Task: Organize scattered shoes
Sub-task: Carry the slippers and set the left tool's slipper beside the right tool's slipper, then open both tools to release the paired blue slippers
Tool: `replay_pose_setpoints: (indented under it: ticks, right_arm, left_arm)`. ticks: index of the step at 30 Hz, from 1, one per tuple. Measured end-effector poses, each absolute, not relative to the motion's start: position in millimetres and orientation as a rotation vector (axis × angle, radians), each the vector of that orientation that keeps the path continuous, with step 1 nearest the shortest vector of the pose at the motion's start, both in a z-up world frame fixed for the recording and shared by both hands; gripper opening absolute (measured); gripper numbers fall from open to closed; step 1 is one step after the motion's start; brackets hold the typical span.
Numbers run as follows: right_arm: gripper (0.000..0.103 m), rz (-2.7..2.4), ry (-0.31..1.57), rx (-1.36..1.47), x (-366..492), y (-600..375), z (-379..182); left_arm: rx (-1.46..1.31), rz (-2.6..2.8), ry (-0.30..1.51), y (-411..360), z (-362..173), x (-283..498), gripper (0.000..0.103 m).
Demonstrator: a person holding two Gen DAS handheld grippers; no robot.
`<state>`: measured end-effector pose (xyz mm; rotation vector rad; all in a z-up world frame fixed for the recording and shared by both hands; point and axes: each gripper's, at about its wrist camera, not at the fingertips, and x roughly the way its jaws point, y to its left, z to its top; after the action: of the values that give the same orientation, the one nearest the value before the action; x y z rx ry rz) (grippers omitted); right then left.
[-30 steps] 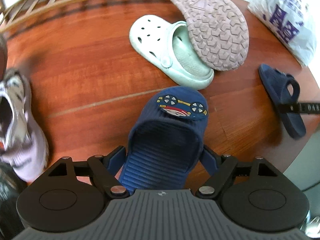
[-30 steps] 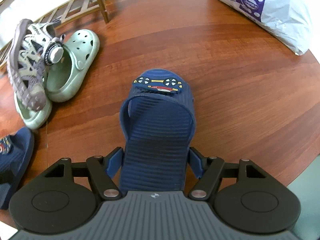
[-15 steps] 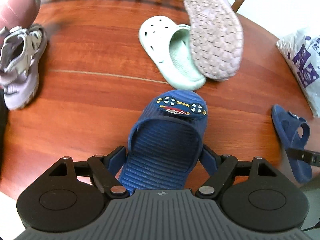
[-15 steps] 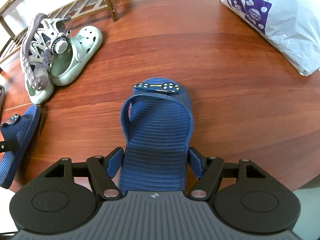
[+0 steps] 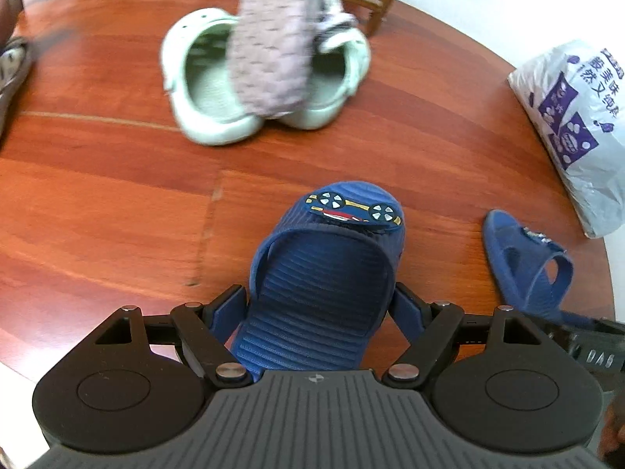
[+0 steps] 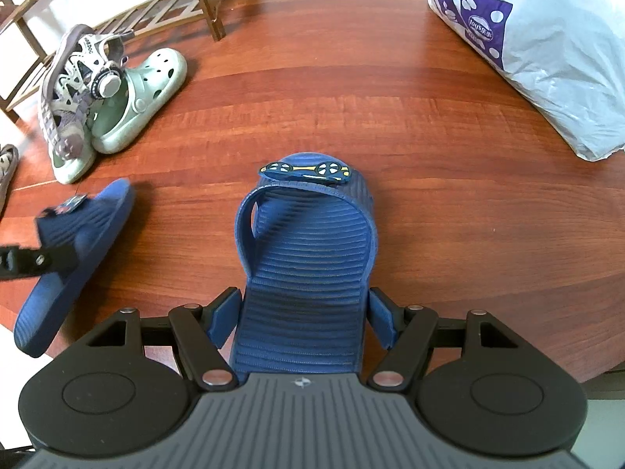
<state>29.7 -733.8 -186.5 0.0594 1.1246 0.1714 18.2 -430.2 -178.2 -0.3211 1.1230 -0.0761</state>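
The left tongs (image 5: 320,308) are clenched on the heel part of a navy blue ribbed rubber slipper with a car patch (image 5: 324,273), and the right tongs (image 6: 302,312) grasp in the same way the second navy blue slipper of the pair (image 6: 308,258). Both slippers are just above the reddish-brown wooden floor (image 6: 390,117), toes pointing away, near each other. Farther away lie two pale green perforated clogs (image 5: 218,90), and a lilac-grey strapped sandal (image 6: 74,90) leans on its side on them. At the right is a white plastic bag with purple print (image 6: 539,51). Behind the clogs stands a brown wooden slatted rack (image 6: 117,11).
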Motion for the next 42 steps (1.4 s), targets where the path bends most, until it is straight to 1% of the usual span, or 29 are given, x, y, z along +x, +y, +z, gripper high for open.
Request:
replay_pose_setpoints:
  ticks: [10, 20, 30, 36, 42]
  right_arm:
    - [0.075, 0.197, 1.125, 0.063, 24, -732, -195]
    - [0.075, 0.201, 1.124, 0.052, 22, -729, -199]
    - [0.075, 0.184, 1.122, 0.044, 25, -734, -200]
    - [0.075, 0.170, 1.124, 0.049, 27, -737, -202]
    - [0.075, 0.168, 1.123, 0.062, 28, -740, -204]
  left_arm:
    - [-0.316, -0.079, 1.161, -478, -189, 39, 0.081]
    - [-0.327, -0.166, 1.212, -518, -199, 42, 0.082]
    - [-0.398, -0.257, 1.286, -528, -202, 46, 0.082]
    - [-0.379, -0.288, 1.265, -527, -191, 41, 0.082]
    - [-0.376, -0.254, 1.259, -514, -190, 37, 0.081]
